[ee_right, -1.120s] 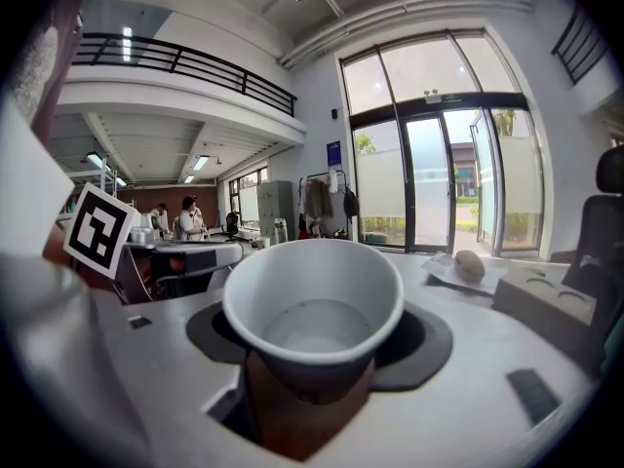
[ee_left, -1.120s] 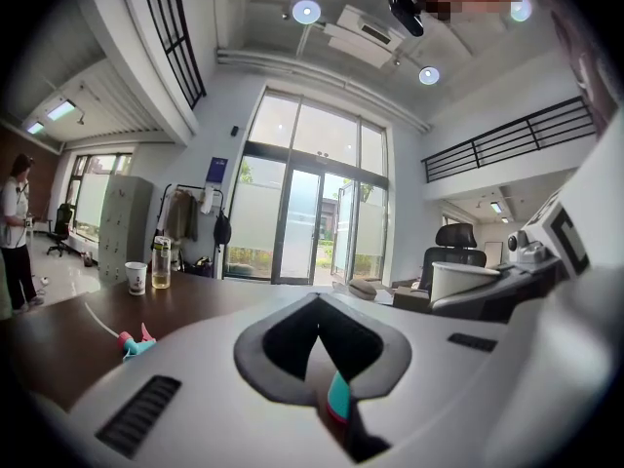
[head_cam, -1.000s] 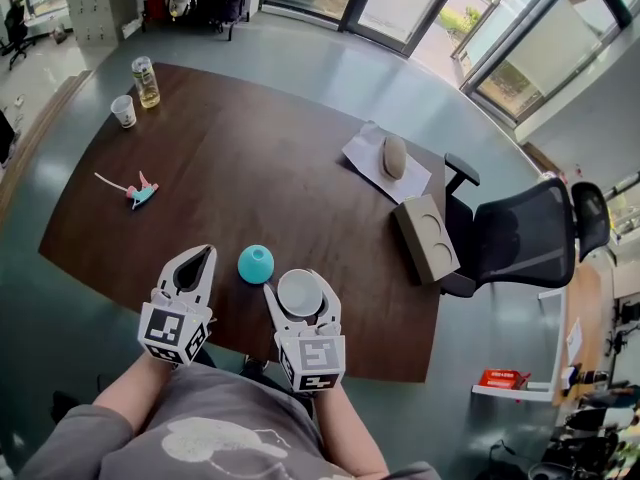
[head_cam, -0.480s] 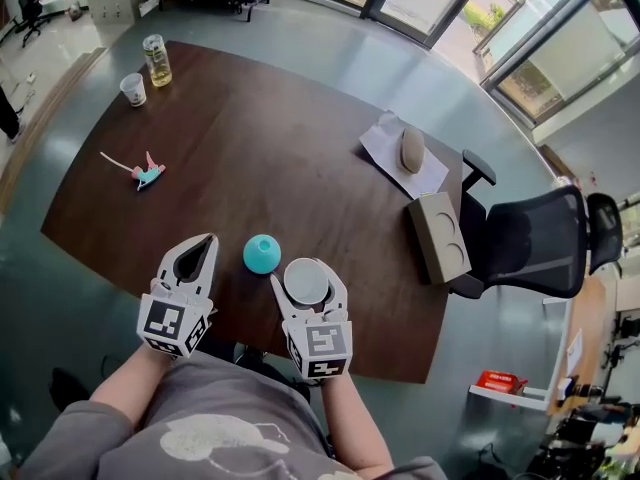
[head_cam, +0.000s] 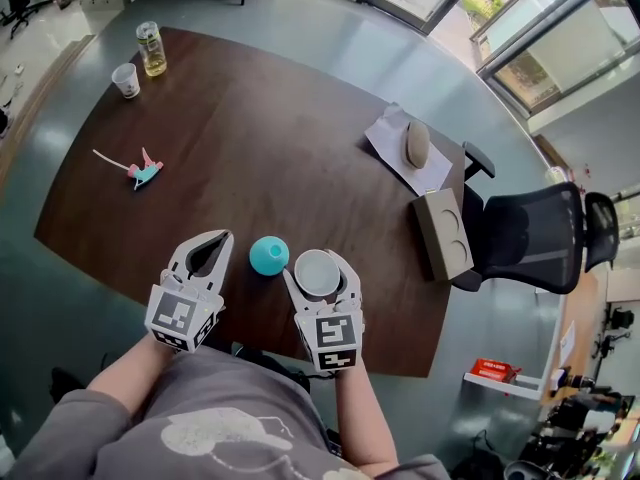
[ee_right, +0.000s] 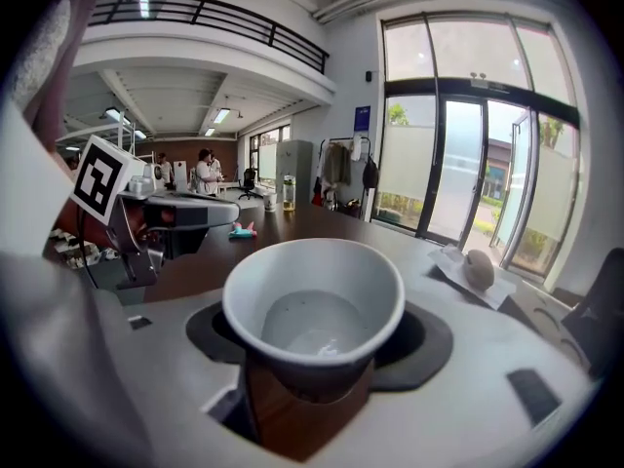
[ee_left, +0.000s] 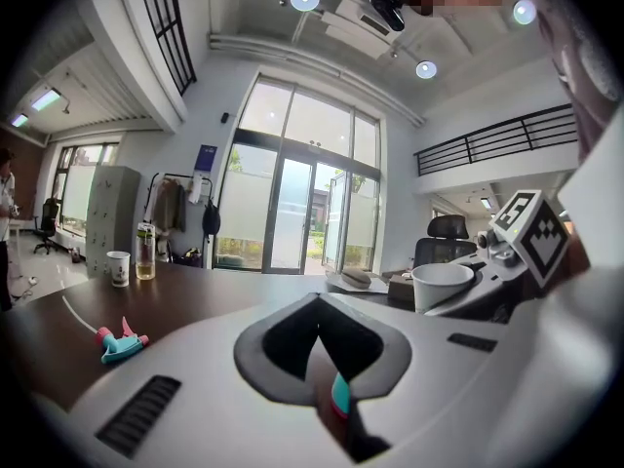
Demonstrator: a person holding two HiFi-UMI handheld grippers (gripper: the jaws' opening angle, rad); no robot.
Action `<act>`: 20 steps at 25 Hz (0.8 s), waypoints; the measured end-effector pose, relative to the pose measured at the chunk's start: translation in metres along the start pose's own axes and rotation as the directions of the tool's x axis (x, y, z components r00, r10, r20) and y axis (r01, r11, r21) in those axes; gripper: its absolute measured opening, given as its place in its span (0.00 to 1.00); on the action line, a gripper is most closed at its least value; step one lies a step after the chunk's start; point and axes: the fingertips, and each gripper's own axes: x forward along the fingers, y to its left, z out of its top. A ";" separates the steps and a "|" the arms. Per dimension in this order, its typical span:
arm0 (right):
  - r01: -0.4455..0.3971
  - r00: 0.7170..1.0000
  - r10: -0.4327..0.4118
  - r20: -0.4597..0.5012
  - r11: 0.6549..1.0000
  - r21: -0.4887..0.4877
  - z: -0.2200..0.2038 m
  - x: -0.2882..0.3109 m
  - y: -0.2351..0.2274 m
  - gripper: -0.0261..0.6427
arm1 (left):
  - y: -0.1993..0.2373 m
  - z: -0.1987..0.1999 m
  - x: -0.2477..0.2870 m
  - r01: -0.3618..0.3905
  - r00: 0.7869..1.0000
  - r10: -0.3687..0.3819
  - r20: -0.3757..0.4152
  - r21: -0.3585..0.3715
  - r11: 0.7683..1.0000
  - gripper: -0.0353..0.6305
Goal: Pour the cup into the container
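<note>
- The right gripper point(head_cam: 322, 261) is clamped on an upright white cup point(ee_right: 314, 305) at the worktop's point(head_cam: 280, 168) near edge.
- The teal container point(head_cam: 269, 255) stands just beside the cup.
- The left gripper point(head_cam: 222, 236) is empty, with its jaws together.

No readable text; blue wall sign point(ee_left: 206, 157) perhaps lettered, too small.
</note>
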 end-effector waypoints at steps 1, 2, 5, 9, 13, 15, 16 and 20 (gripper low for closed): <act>0.000 1.000 0.000 -0.022 1.000 -0.012 -0.001 0.002 0.001 0.49 | 0.002 -0.001 0.001 0.006 1.000 -0.006 -0.005 -0.002 1.000 0.06; 0.000 0.999 -0.001 -0.043 1.000 -0.028 -0.003 0.003 0.001 0.49 | 0.003 -0.002 0.002 0.012 1.000 -0.012 -0.009 -0.005 1.000 0.06; -0.001 0.996 -0.005 -0.089 0.998 -0.070 -0.004 0.006 0.001 0.49 | 0.007 -0.004 0.007 0.031 0.999 -0.032 -0.021 -0.014 0.999 0.06; -0.013 0.990 -0.001 -0.143 0.996 -0.093 -0.006 0.010 0.005 0.49 | 0.013 -0.006 0.013 0.050 0.998 -0.051 -0.031 -0.022 0.998 0.06; -0.026 0.983 0.001 -0.183 0.991 -0.131 -0.004 0.015 0.006 0.49 | 0.015 -0.009 0.019 0.074 0.996 -0.075 -0.042 -0.021 0.997 0.06; -0.031 0.978 0.000 -0.208 0.989 -0.145 -0.005 0.017 0.006 0.49 | 0.014 -0.011 0.020 0.088 0.995 -0.089 -0.050 -0.010 0.996 0.06; -0.033 0.975 -0.002 -0.223 0.988 -0.154 -0.006 0.018 0.005 0.49 | 0.013 -0.012 0.021 0.095 0.994 -0.096 -0.054 -0.006 0.995 0.06; -0.057 0.962 -0.002 -0.273 0.977 -0.207 -0.008 0.021 0.007 0.49 | 0.013 -0.018 0.024 0.113 0.991 -0.114 -0.069 -0.009 0.994 0.06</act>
